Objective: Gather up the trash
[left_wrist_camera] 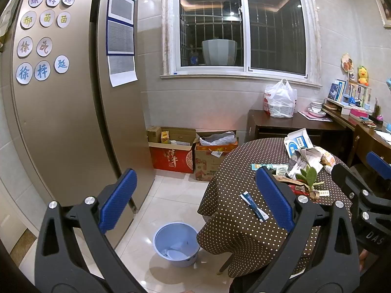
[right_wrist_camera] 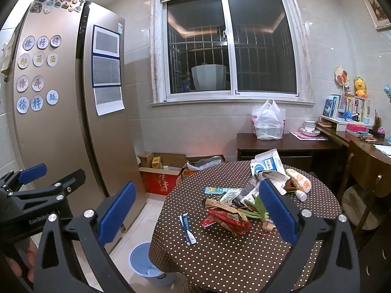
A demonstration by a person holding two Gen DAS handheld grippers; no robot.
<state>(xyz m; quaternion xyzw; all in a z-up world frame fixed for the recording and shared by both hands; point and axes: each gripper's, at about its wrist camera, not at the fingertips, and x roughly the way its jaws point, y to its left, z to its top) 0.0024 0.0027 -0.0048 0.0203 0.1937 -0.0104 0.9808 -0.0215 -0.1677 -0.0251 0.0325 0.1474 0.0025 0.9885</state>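
A round table with a brown dotted cloth (right_wrist_camera: 220, 256) carries a heap of trash: a red snack wrapper (right_wrist_camera: 227, 217), a blue-and-white box (right_wrist_camera: 266, 164), a leafy plant stem (right_wrist_camera: 254, 207), a yellow packet (right_wrist_camera: 299, 179) and a small white bottle (right_wrist_camera: 301, 196). A blue-and-white strip wrapper (right_wrist_camera: 187, 225) lies apart, nearer the table's edge. A blue bin (left_wrist_camera: 176, 244) with some white scraps inside stands on the floor by the table. My left gripper (left_wrist_camera: 195, 197) is open and empty above the bin and table edge. My right gripper (right_wrist_camera: 198, 212) is open and empty, short of the heap.
A tall gold fridge (left_wrist_camera: 61, 122) fills the left. Cardboard boxes (left_wrist_camera: 176, 151) stand against the far wall. A dark side table (right_wrist_camera: 281, 144) holds a white plastic bag (right_wrist_camera: 268, 122). A cluttered desk (right_wrist_camera: 361, 139) and wooden chair (right_wrist_camera: 361, 195) are on the right.
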